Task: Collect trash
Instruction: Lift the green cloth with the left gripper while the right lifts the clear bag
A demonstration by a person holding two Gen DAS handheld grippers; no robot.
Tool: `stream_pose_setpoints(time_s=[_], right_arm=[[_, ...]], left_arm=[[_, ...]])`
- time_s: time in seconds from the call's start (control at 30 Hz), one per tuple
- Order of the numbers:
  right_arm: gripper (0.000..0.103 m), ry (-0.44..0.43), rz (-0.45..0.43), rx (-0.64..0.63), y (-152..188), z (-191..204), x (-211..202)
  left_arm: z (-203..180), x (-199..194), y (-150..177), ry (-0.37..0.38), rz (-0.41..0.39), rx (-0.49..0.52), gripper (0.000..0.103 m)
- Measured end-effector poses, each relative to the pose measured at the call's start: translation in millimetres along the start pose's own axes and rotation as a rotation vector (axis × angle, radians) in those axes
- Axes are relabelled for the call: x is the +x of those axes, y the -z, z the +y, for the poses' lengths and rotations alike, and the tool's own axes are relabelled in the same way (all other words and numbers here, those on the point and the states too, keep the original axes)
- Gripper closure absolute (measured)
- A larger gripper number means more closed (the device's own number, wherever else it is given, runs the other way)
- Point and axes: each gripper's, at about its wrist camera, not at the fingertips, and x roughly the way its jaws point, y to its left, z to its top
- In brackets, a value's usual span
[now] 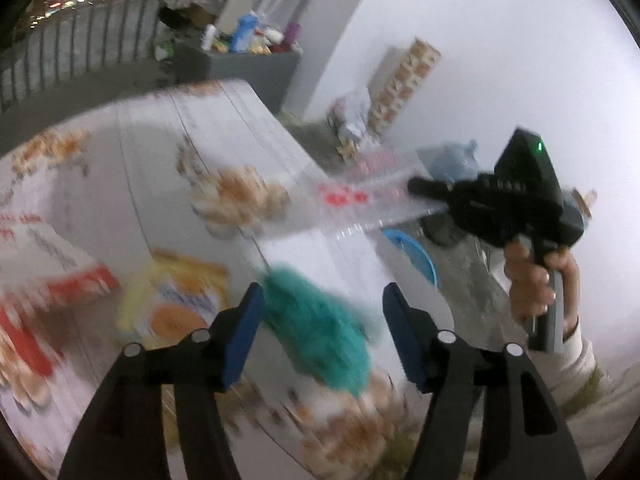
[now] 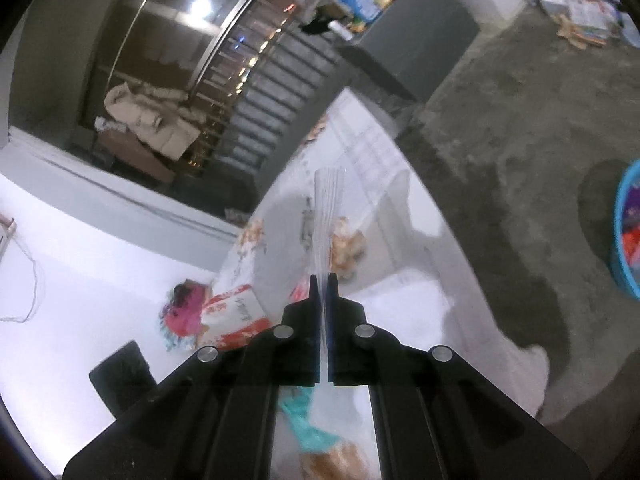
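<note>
A person's right gripper [image 2: 324,280] is clenched on a clear plastic wrapper [image 1: 360,196] with red print, held in the air above the far right edge of a table [image 1: 152,152] covered in a white, flower-patterned cloth. From the right wrist camera the wrapper [image 2: 329,216] shows edge-on, rising straight out from between the closed pads. The hand [image 1: 532,280] gripping that tool's handle appears at right, a pale sleeve behind it.

The left gripper [image 1: 322,320] is released, its blue pads [image 1: 244,332] standing wide apart over a teal scrap [image 1: 320,332] that lies on the cloth between them, touching neither pad. To the left of the scrap lie a yellow packet [image 1: 176,304] and a red-and-white box [image 1: 48,280], both blurred.

On the concrete floor [image 2: 500,120] right of the table stands a blue tub [image 2: 622,236] holding crumpled red and purple items. At the far end, by a railing [image 1: 80,48], a grey bin [image 1: 244,68] is heaped above its rim with bottles, packets and wrappers, a blue pack among them. More loose bags and cartons [image 1: 404,80] are piled against the white wall at far right; what they hold cannot be made out.
</note>
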Motion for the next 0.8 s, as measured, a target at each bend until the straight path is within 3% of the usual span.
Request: stream_pose_setpoints(time_s=[0.17,0.37,0.43,0.5,0.8], right_arm=[[0.102,0.078,-0.002,0.036,28,-21,9],[0.102,0.139,0.006,0.025,43,-30,19],[0.102,0.139,0.007,0.026,43,-32,22],[0.102,0.137,0.006,0.025,43,-32,21],[0.102,0.083,-0.009,0.024,44,-27,7]], left_arm=[[-22,28,30,-0.026,0.071,0.041,0.037],[-19,51,35,-0.09,0.103,-0.005,0.038],[-10,55,36,-0.097,0.11,-0.037,0.053],[-3,57,34,-0.087,0.113,-0.07,0.059],[-1,15,40,-0.087,0.03,-0.108,0.066]])
